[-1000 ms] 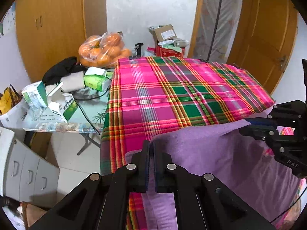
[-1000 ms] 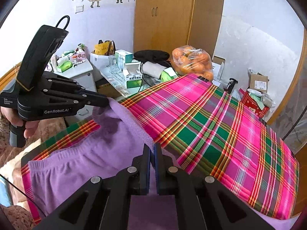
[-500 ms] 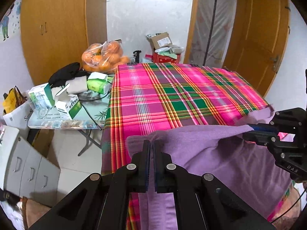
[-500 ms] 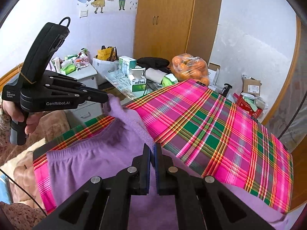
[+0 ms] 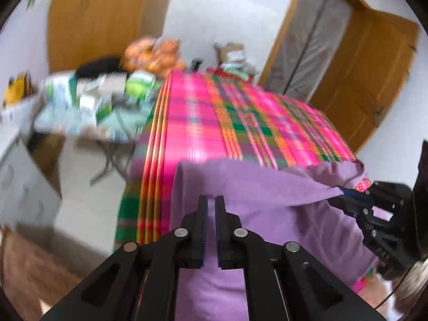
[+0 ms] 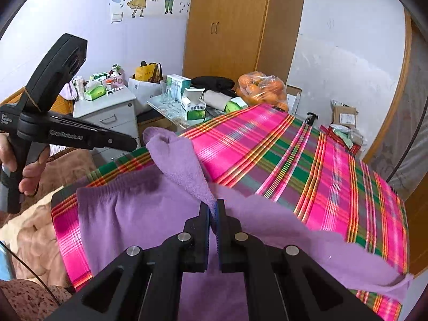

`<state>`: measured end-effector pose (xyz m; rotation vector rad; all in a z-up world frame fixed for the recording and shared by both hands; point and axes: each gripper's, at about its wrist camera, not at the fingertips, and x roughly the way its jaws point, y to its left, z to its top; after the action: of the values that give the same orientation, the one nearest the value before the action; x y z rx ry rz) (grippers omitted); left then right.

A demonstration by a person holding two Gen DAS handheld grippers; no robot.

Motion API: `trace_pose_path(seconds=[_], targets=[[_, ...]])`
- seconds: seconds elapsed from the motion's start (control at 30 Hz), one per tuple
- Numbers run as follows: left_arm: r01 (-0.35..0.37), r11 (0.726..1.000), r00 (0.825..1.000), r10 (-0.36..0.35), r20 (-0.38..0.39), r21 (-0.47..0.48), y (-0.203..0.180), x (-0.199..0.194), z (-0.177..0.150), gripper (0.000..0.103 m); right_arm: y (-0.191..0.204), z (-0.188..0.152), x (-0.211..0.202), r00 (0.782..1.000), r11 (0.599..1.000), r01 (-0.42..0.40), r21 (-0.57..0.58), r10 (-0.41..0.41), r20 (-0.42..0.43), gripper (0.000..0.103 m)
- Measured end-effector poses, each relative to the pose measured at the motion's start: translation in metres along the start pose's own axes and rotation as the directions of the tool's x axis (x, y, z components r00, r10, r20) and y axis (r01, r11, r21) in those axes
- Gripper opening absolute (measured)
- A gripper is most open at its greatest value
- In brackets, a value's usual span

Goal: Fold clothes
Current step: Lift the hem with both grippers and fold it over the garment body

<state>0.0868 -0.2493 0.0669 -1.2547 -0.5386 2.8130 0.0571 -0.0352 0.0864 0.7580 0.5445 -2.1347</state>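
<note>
Right wrist view: right tongs [image 6: 213, 208] clenched on purple garment [image 6: 128, 214] hem, left tongs [image 6: 133, 144] apparently released beside it; thin pinch could slip, fold collapses on plaid worktop [image 6: 307, 160].

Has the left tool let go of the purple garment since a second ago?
Yes. The left tool now sits back from the purple garment, its tip clear of the cloth and nearer the grey cabinet; earlier it pinched that corner.
</note>
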Motion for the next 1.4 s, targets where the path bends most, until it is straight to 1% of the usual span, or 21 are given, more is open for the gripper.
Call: trace_pose_path(seconds=[0.07, 0.1, 0.13, 0.23, 0.3, 0.33, 0.37, 0.43, 0.5, 0.53, 0.63, 0.8, 0.9, 0.97, 1.0, 1.07, 1.1, 1.17, 1.23, 1.27, 1.4], targets=[[0.064, 0.994, 0.998, -0.064, -0.003, -0.087, 0.009, 0.002, -0.008, 0.029, 0.003, -0.006, 0.001, 1.0, 1.0, 0.008, -0.007, -0.008, -0.002, 0.004], [0.095, 0.987, 0.995, -0.097, -0.005, -0.132, 0.013, 0.004, -0.011, 0.033, 0.005, -0.009, 0.001, 1.0, 1.0, 0.013, -0.012, -0.013, -0.001, 0.004], [0.126, 0.976, 0.992, -0.129, -0.006, -0.176, 0.018, 0.007, -0.014, 0.041, 0.007, -0.011, 0.001, 1.0, 1.0, 0.018, -0.017, -0.018, -0.001, 0.004], [0.148, 0.957, 0.988, -0.153, 0.0, -0.248, 0.025, 0.015, -0.02, 0.043, 0.007, -0.017, 0.002, 1.0, 1.0, 0.014, -0.01, -0.014, -0.002, 0.004], [0.163, 0.937, 0.985, -0.17, 0.005, -0.309, 0.031, 0.021, -0.023, 0.043, 0.006, -0.02, 0.004, 1.0, 1.0, 0.006, 0.004, -0.006, -0.005, 0.004], [0.185, 0.923, 0.981, -0.194, 0.007, -0.337, 0.033, 0.024, -0.023, 0.044, 0.005, -0.021, 0.005, 1.0, 1.0, 0.004, 0.009, -0.004, -0.006, 0.004], [0.21, 0.908, 0.975, -0.221, 0.012, -0.363, 0.035, 0.027, -0.024, 0.049, 0.004, -0.022, 0.005, 1.0, 1.0, 0.002, 0.014, -0.002, -0.006, 0.004], [0.265, 0.869, 0.961, -0.275, 0.039, -0.418, 0.039, 0.029, -0.028, 0.055, 0.003, -0.024, 0.005, 1.0, 1.0, -0.001, 0.024, 0.002, -0.006, 0.004], [0.316, 0.839, 0.947, -0.308, 0.09, -0.442, 0.041, 0.027, -0.031, 0.055, 0.003, -0.027, 0.005, 1.0, 0.999, -0.008, 0.033, 0.008, -0.003, 0.004], [0.314, 0.835, 0.948, -0.305, 0.095, -0.451, 0.042, 0.028, -0.031, 0.055, 0.003, -0.029, 0.004, 1.0, 0.999, -0.009, 0.035, 0.01, -0.001, 0.004], [0.266, 0.832, 0.961, -0.267, 0.069, -0.487, 0.046, 0.036, -0.029, 0.055, 0.003, -0.033, 0.005, 1.0, 0.999, -0.012, 0.044, 0.012, 0.005, 0.004], [0.267, 0.791, 0.958, -0.282, 0.059, -0.55, 0.053, 0.053, -0.031, 0.055, 0.003, -0.04, 0.007, 1.0, 0.998, -0.019, 0.058, 0.019, -0.001, 0.004], [0.279, 0.734, 0.952, -0.297, 0.076, -0.62, 0.062, 0.06, -0.032, 0.055, 0.004, -0.043, 0.008, 1.0, 0.998, -0.019, 0.061, 0.02, -0.002, 0.004], [0.293, 0.71, 0.947, -0.308, 0.091, -0.641, 0.063, 0.058, -0.034, 0.049, 0.004, -0.043, 0.007, 1.0, 0.998, -0.019, 0.065, 0.019, 0.003, 0.004], [0.293, 0.71, 0.947, -0.306, 0.094, -0.641, 0.063, 0.056, -0.033, 0.046, 0.003, -0.043, 0.006, 1.0, 0.997, -0.019, 0.069, 0.019, 0.006, 0.004], [0.289, 0.709, 0.951, -0.292, 0.105, -0.643, 0.062, 0.052, -0.034, 0.032, 0.003, -0.042, 0.005, 1.0, 0.997, -0.017, 0.075, 0.016, 0.012, 0.004], [0.288, 0.707, 0.952, -0.286, 0.112, -0.646, 0.062, 0.049, -0.034, 0.028, 0.003, -0.042, 0.005, 1.0, 0.997, -0.015, 0.078, 0.014, 0.014, 0.004], [0.295, 0.693, 0.95, -0.284, 0.127, -0.658, 0.063, 0.045, -0.034, 0.019, 0.002, -0.041, 0.004, 1.0, 0.997, -0.014, 0.081, 0.013, 0.019, 0.004], [0.293, 0.695, 0.952, -0.274, 0.136, -0.657, 0.062, 0.042, -0.034, 0.017, 0.003, -0.04, 0.001, 1.0, 0.997, -0.007, 0.081, 0.005, 0.025, 0.004], [0.293, 0.695, 0.953, -0.272, 0.137, -0.657, 0.063, 0.041, -0.034, 0.014, 0.003, -0.039, -0.001, 1.0, 0.997, -0.002, 0.082, 0.0, 0.028, 0.004], [0.314, 0.689, 0.947, -0.28, 0.16, -0.654, 0.064, 0.032, -0.033, 0.014, 0.01, -0.03, -0.017, 0.997, 0.998, 0.038, 0.052, -0.042, 0.069, 0.004]])
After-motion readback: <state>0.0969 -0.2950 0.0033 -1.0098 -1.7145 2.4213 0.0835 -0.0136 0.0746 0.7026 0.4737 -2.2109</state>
